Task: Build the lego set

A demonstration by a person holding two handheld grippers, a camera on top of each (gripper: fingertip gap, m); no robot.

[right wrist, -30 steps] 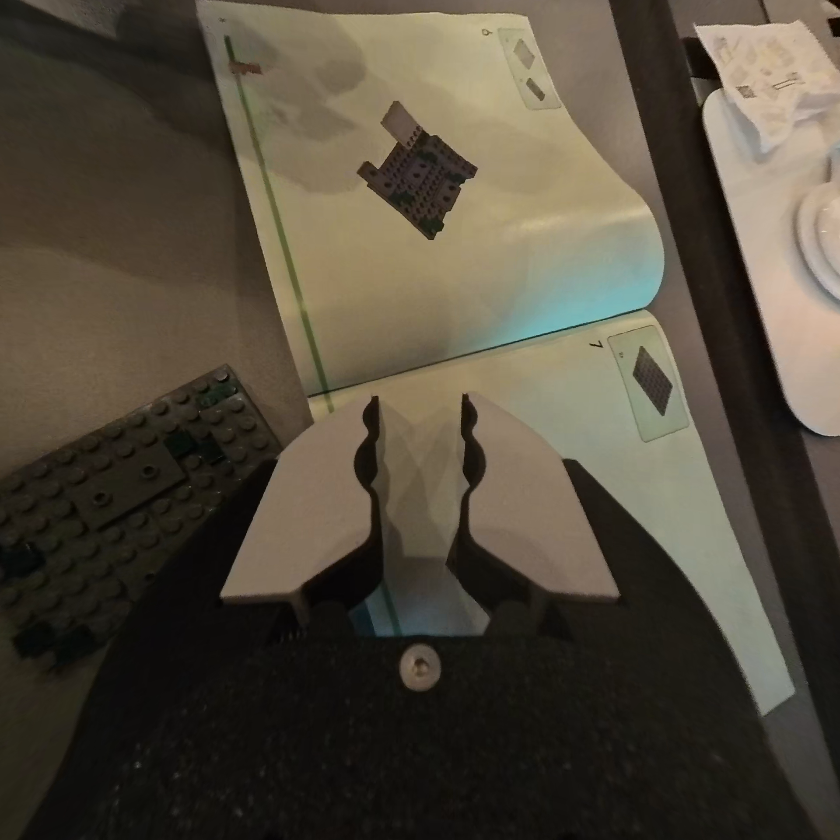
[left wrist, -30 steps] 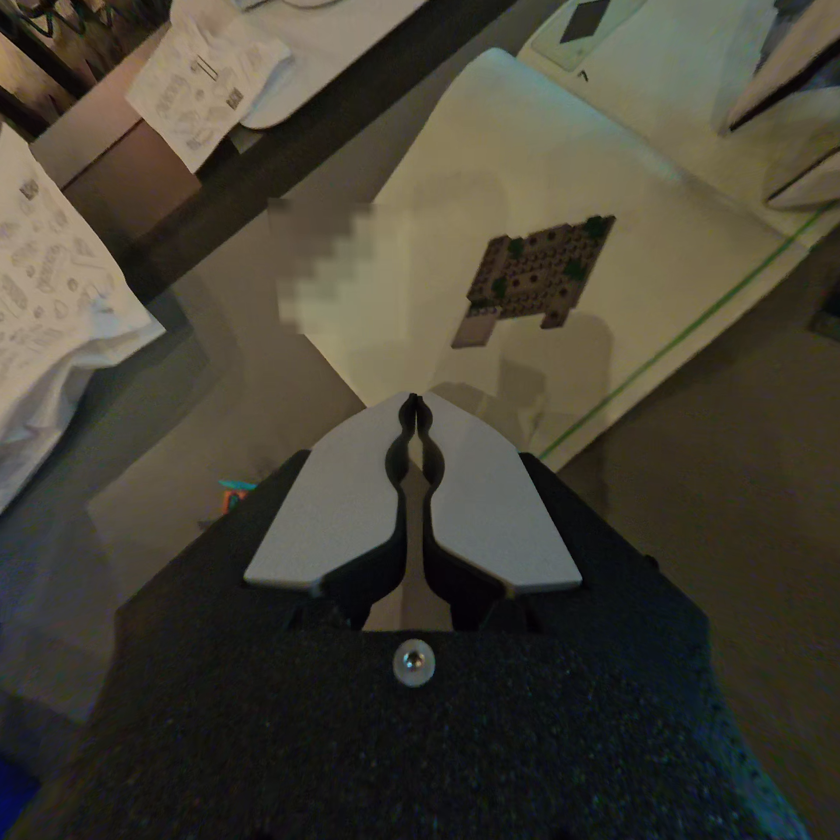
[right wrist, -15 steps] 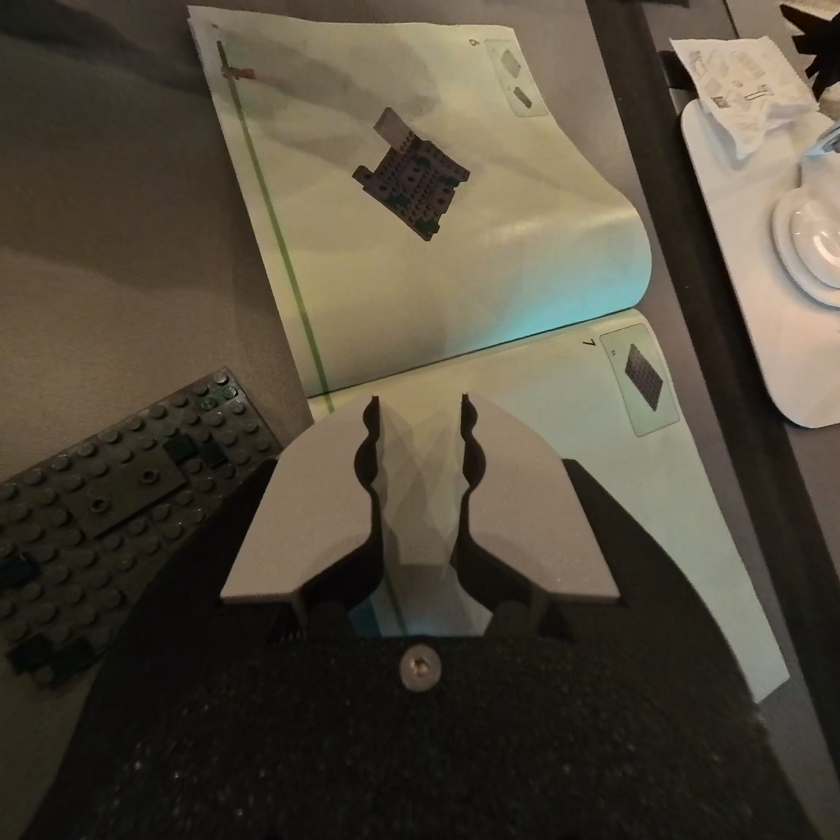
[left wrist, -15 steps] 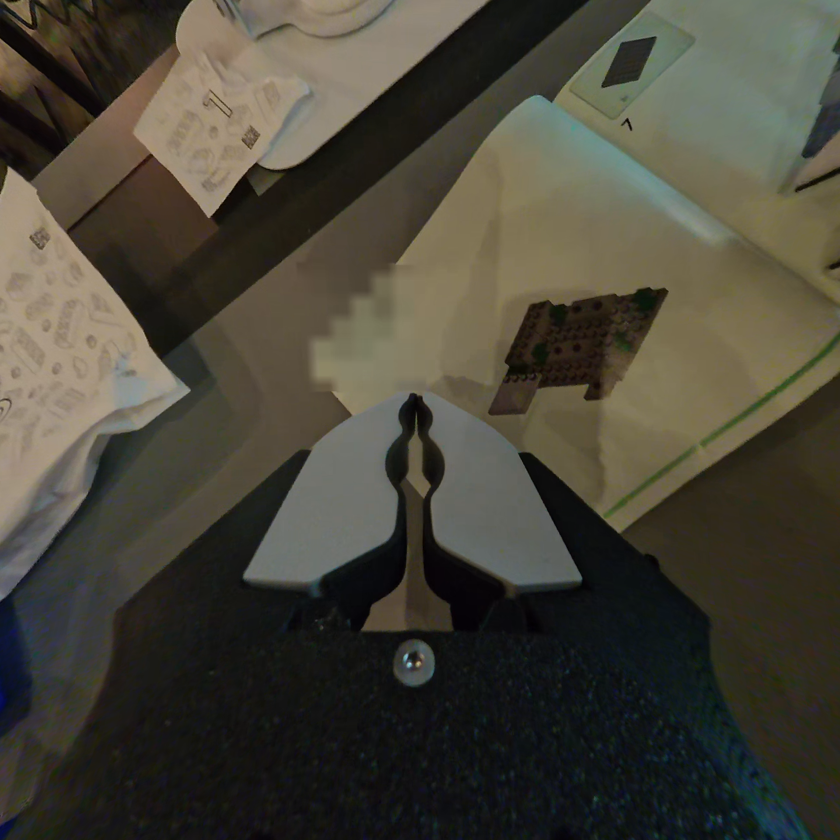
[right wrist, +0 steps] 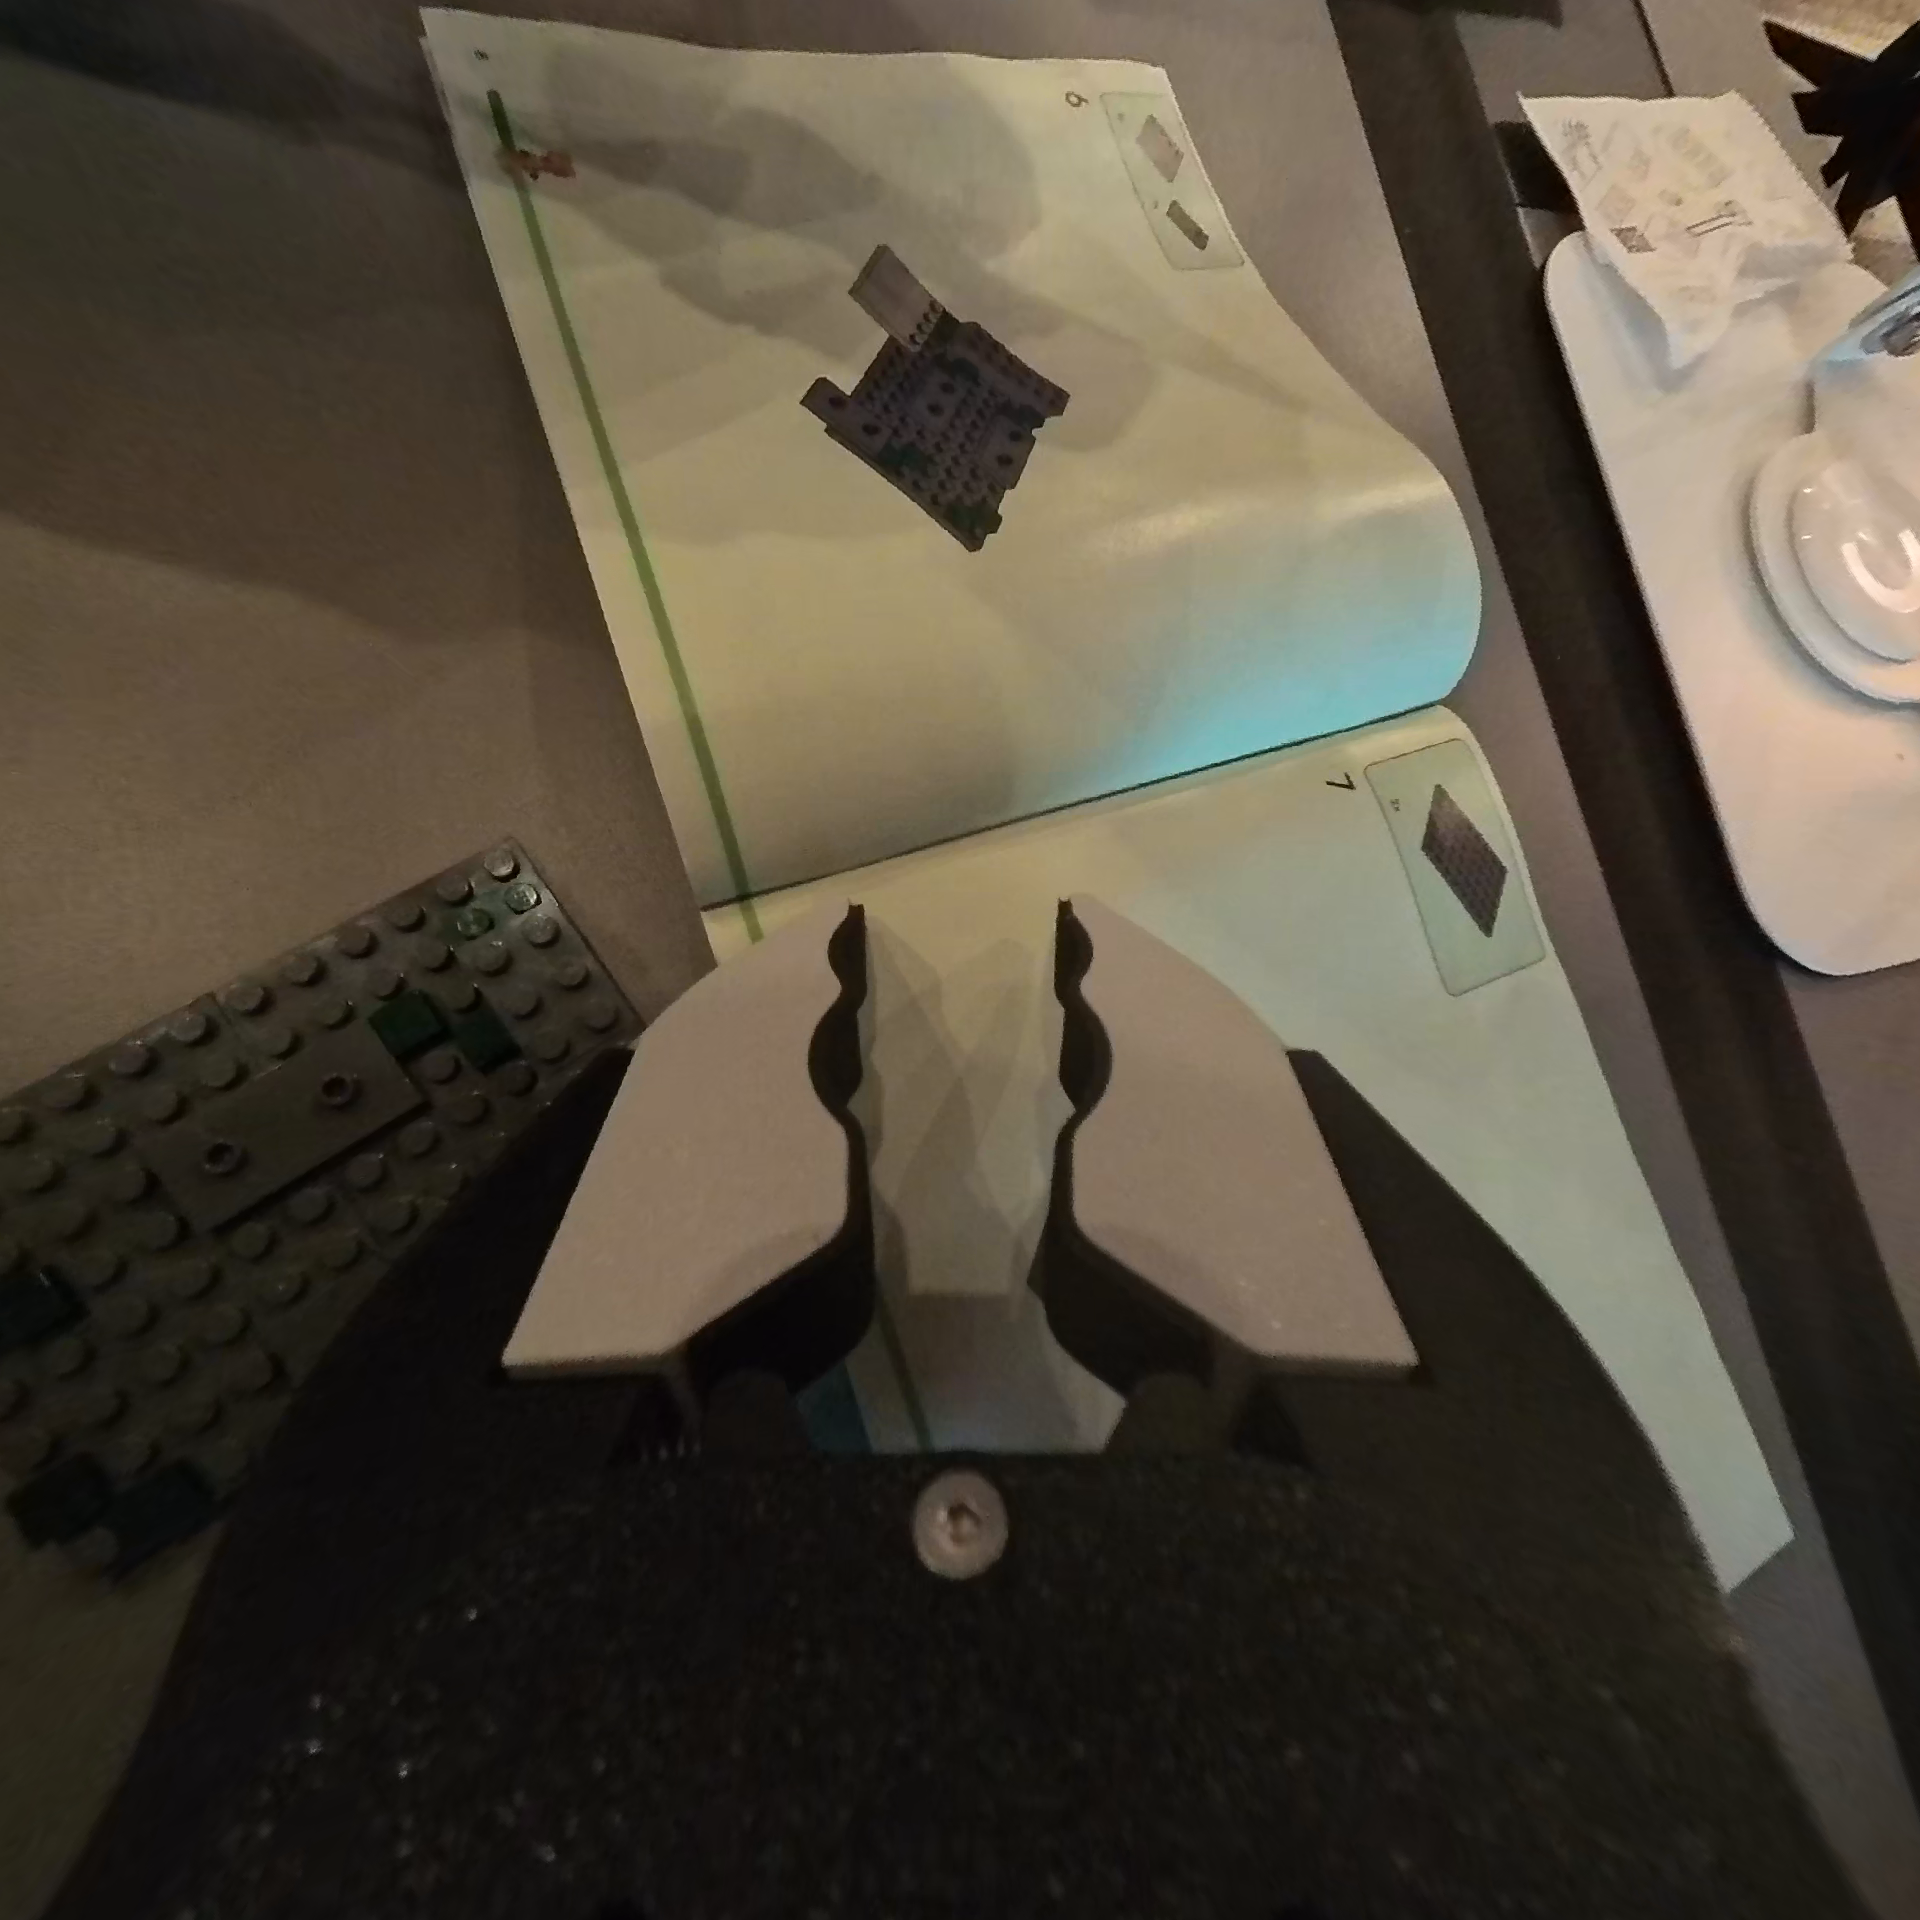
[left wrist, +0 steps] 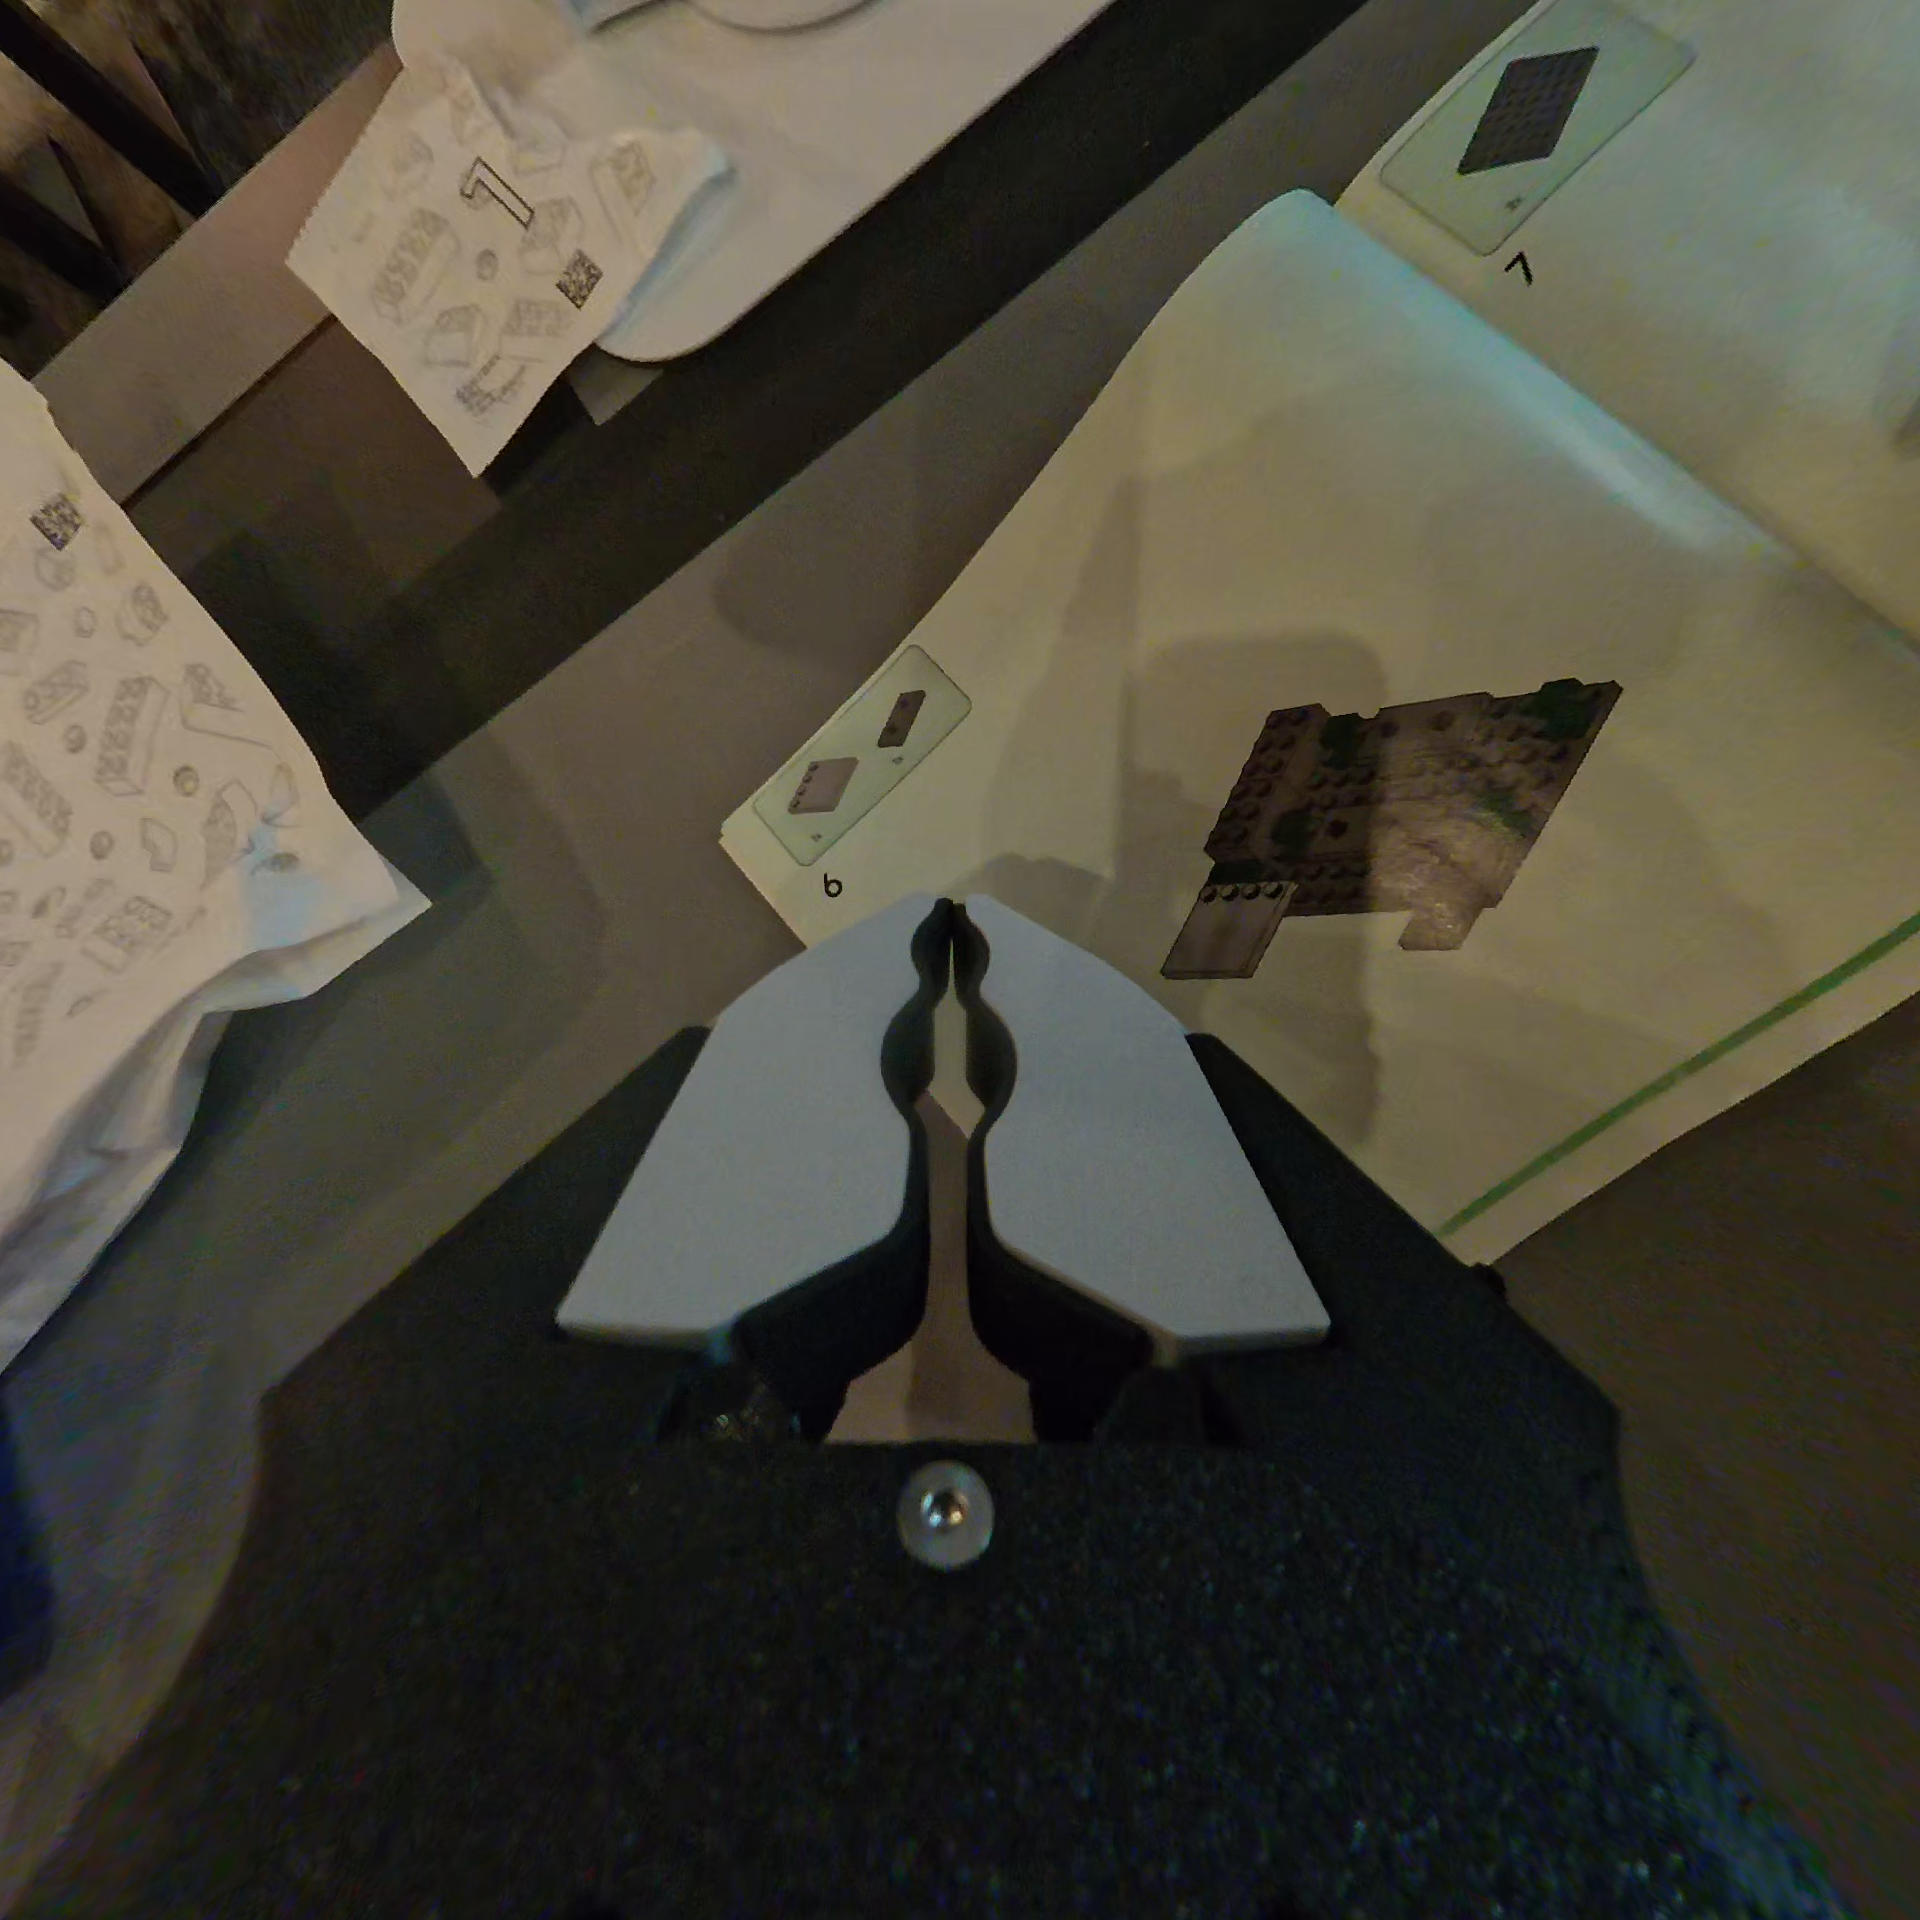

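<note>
An open instruction booklet (left wrist: 1299, 582) lies on the grey table; it also shows in the right wrist view (right wrist: 883, 623). My left gripper (left wrist: 950, 909) is shut and empty, its tips over the near corner of the booklet's page. My right gripper (right wrist: 956, 914) is open and empty, over the booklet's lower page. A dark grey studded Lego base plate assembly (right wrist: 239, 1143) with a few dark green pieces lies flat on the table just left of my right gripper, partly hidden by its body.
A white printed paper bag (left wrist: 114, 831) lies at the left. A second, crumpled printed bag (left wrist: 488, 260) rests on the edge of a white tray (right wrist: 1662, 540) that holds a white dish (right wrist: 1849, 561). A dark gap (left wrist: 582, 520) separates two tabletops. The tips of one gripper are about 20 centimetres away from the tips of the other.
My left gripper has moved toward the booklet's near corner, so the page and bags sit lower and closer. My right gripper has shifted slightly. Both keep the same jaw state.
</note>
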